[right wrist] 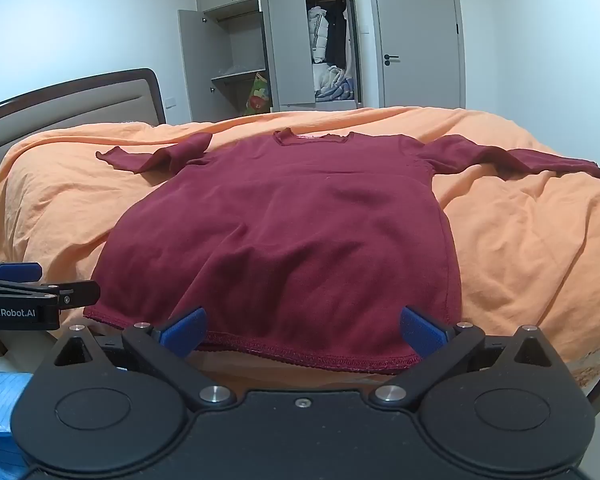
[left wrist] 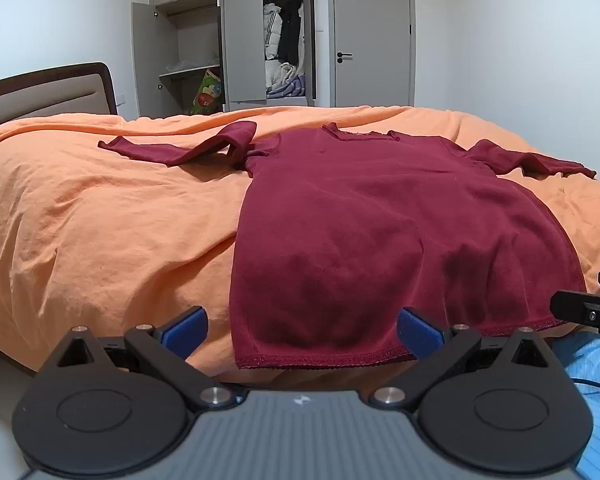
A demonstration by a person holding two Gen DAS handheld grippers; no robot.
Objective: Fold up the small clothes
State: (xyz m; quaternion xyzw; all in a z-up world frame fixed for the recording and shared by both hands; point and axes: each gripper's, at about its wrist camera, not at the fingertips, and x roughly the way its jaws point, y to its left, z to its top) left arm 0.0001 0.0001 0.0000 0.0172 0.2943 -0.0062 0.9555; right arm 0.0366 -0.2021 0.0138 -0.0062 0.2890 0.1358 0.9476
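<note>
A bed (left wrist: 99,216) under a rumpled orange cover fills most of both views, and it serves as the folding surface. Behind it stand a wardrobe (right wrist: 267,48) with its doors open and a closed door (right wrist: 418,36).

A dark red long-sleeved top (right wrist: 291,232) lies flat on the cover, neck toward the far side and hem hanging just over the near edge of the bed, so the hem is the part easiest to reach. The body is spread fairly smooth. Its sleeves stretch outward to either side; the one toward the headboard is kinked and partly doubled over near the shoulder, while the other lies straighter. No fold appears made yet, so the work looks to be at its start.

The left gripper (left wrist: 302,330) hovers just short of the hem, toward the headboard-side corner of the top, its jaws spread wide and holding nothing. The right gripper (right wrist: 302,330) faces the hem nearer the other corner, jaws equally wide and empty. Held side by side like this, they seem set to take the hem at two places at once.
</note>
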